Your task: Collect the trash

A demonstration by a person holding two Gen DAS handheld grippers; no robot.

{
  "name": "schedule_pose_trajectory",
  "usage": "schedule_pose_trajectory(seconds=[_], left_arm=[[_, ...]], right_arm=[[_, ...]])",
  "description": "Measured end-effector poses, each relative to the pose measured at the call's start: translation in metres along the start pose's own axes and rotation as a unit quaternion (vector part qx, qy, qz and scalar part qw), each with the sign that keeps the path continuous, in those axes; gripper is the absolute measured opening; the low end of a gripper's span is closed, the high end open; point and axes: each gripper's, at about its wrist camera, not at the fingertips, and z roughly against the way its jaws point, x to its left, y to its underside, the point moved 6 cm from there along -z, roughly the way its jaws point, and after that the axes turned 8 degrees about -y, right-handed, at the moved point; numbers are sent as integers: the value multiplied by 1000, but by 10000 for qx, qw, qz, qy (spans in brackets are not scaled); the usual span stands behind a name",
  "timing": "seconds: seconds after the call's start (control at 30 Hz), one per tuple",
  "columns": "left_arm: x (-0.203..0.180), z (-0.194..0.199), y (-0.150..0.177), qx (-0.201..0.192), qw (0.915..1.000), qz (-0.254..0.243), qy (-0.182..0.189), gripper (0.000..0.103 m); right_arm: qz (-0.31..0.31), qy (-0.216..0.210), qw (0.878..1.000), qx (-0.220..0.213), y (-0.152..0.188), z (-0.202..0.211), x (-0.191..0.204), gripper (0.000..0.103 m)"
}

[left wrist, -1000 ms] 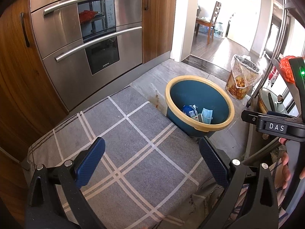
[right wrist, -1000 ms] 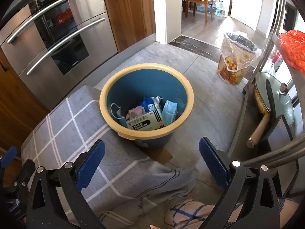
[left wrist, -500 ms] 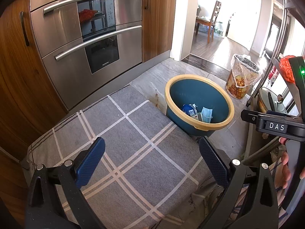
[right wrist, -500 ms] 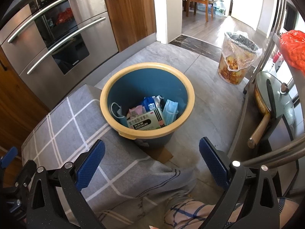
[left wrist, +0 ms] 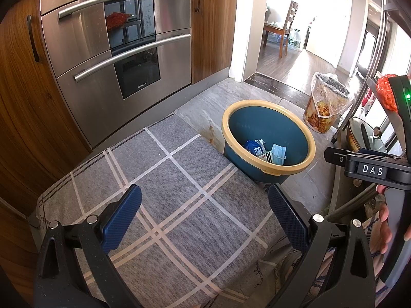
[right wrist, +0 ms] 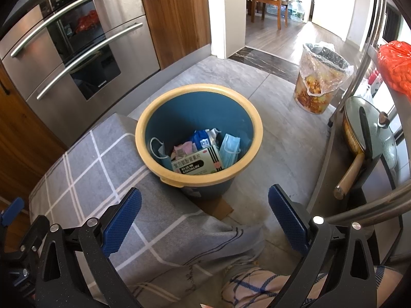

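A blue bin with a yellow rim (right wrist: 199, 88) stands on the grey tile floor; it also shows in the left wrist view (left wrist: 268, 170). Inside lie a white medicine box (right wrist: 196, 163), blue face masks (right wrist: 230, 150) and blue wrappers (right wrist: 201, 138). My left gripper (left wrist: 205, 220) is open and empty above a grey checked cloth (left wrist: 167, 192). My right gripper (right wrist: 204, 220) is open and empty, just in front of the bin. The right gripper's body (left wrist: 370, 169) shows at the right edge of the left wrist view.
A steel oven (left wrist: 123, 46) and wooden cabinets stand at the left. A plastic-lined waste bin (right wrist: 317, 87) stands at the far right. A lidded pan (right wrist: 367, 138) sits on a steel rack at the right. A doorway opens behind.
Both grippers stay open and nearly still. The views have shifted only very slightly.
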Motion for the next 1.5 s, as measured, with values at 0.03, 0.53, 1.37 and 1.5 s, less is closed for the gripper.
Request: schedule_pose_trajectory(seconds=[0.03, 0.53, 1.37, 1.5], left_arm=[[0, 0, 0, 0, 10000, -2, 0, 97], [-1, 4, 4, 1, 9999, 123, -17, 97], [0, -1, 1, 62, 9997, -18, -216, 98], [9, -4, 4, 239, 9992, 152, -282, 98]], right_arm=[[3, -1, 10000, 3, 0, 0, 0, 98], [29, -30, 10000, 28, -1, -1, 2, 98], [-133, -210, 9996, 146, 4, -2, 3, 98], [-479, -459, 9977, 156, 3, 11, 3, 98]])
